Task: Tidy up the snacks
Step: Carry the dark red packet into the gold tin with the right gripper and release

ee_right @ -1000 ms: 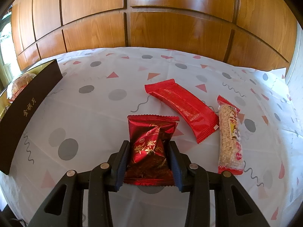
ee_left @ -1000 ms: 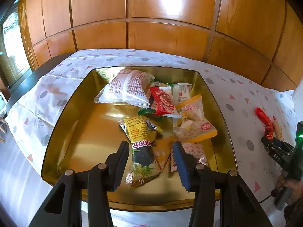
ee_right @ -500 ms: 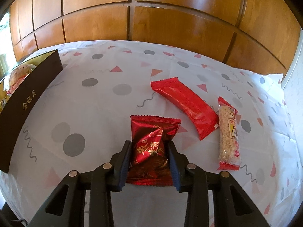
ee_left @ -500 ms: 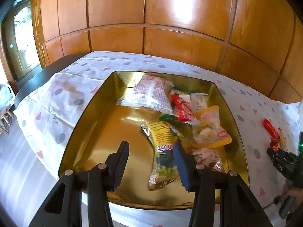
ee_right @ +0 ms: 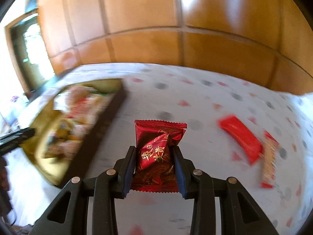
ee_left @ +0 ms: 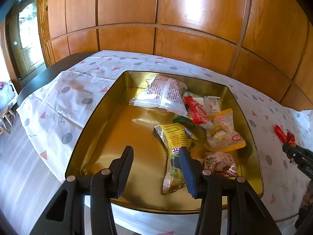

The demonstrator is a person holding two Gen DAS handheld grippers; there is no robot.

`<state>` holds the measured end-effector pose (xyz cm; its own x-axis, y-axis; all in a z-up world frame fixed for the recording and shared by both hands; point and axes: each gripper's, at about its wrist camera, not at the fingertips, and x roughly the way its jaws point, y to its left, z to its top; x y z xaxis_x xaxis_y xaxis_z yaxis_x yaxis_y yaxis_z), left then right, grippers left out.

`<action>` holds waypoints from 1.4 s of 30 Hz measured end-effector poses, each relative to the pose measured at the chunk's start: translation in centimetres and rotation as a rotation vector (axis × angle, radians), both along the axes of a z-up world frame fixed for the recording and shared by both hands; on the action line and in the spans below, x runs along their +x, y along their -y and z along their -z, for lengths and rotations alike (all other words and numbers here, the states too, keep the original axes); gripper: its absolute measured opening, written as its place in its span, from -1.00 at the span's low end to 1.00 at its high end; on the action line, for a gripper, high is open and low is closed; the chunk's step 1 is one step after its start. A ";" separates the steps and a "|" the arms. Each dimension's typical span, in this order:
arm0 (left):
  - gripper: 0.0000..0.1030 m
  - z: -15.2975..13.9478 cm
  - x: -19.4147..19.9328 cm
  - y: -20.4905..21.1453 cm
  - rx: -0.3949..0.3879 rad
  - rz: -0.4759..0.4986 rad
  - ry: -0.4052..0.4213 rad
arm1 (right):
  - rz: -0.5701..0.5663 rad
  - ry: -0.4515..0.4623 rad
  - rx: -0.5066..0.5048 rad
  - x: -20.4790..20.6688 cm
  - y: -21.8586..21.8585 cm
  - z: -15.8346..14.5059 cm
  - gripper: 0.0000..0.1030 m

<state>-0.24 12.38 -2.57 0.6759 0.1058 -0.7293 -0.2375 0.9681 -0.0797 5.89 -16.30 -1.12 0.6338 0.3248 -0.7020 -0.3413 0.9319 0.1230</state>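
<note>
Gripping a crinkled dark-red foil snack packet with gold lettering (ee_right: pixel 156 152), the right tongs (ee_right: pixel 154 168) have their jaws pressed on both of its sides, holding it clear above the white surface with grey dots and pink triangles (ee_right: pixel 195 101). The left tongs (ee_left: pixel 156 168) hang partly open and empty over the shallow gold metal tray (ee_left: pixel 117 137), where several wrapped snacks lie. A long red wrapper (ee_right: pixel 240 137) rests on the cloth.

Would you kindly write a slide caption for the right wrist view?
Right hand-held gripper clamps a dark red snack packet above the patterned tablecloth, gold tin at left.
</note>
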 end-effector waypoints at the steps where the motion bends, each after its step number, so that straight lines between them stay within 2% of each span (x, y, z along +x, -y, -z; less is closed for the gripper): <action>1: -0.05 0.0 0.0 0.0 0.000 -0.002 0.001 | -0.037 0.003 0.011 -0.2 -1.0 -0.4 -0.28; 11: -0.05 0.4 -0.1 -0.5 0.000 -0.012 -0.005 | -0.290 -0.017 0.066 -1.0 -9.2 -2.4 -0.28; 17: -0.05 0.8 -0.1 -1.4 -0.005 -0.036 -0.014 | -0.403 -0.056 -0.008 -1.1 -14.1 -0.6 -0.26; 24: -0.05 1.4 -0.2 -1.8 -0.010 -0.044 -0.031 | -0.424 -0.113 -0.095 -0.6 -16.0 2.4 -0.26; 29: -0.05 1.4 -0.2 -1.6 -0.010 -0.039 -0.027 | -0.433 -0.110 -0.058 -1.1 -15.3 2.2 -0.28; 31: -0.05 1.3 -0.2 -1.4 -0.007 -0.034 -0.027 | -0.444 -0.112 -0.065 -1.3 -15.7 2.5 -0.42; 35: -0.05 1.0 -0.3 -1.2 -0.001 -0.025 -0.024 | -0.451 -0.098 -0.086 -1.8 -16.2 2.9 -0.42; 42: -0.05 0.6 -0.5 -0.7 0.013 -0.013 -0.016 | -0.406 -0.109 -0.033 -1.9 -14.9 2.1 -0.42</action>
<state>-0.75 13.05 -3.17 0.6626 0.1240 -0.7386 -0.2513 0.9658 -0.0634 4.01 -1.41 -3.21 0.3801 0.5092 -0.7722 -0.6683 0.7283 0.1513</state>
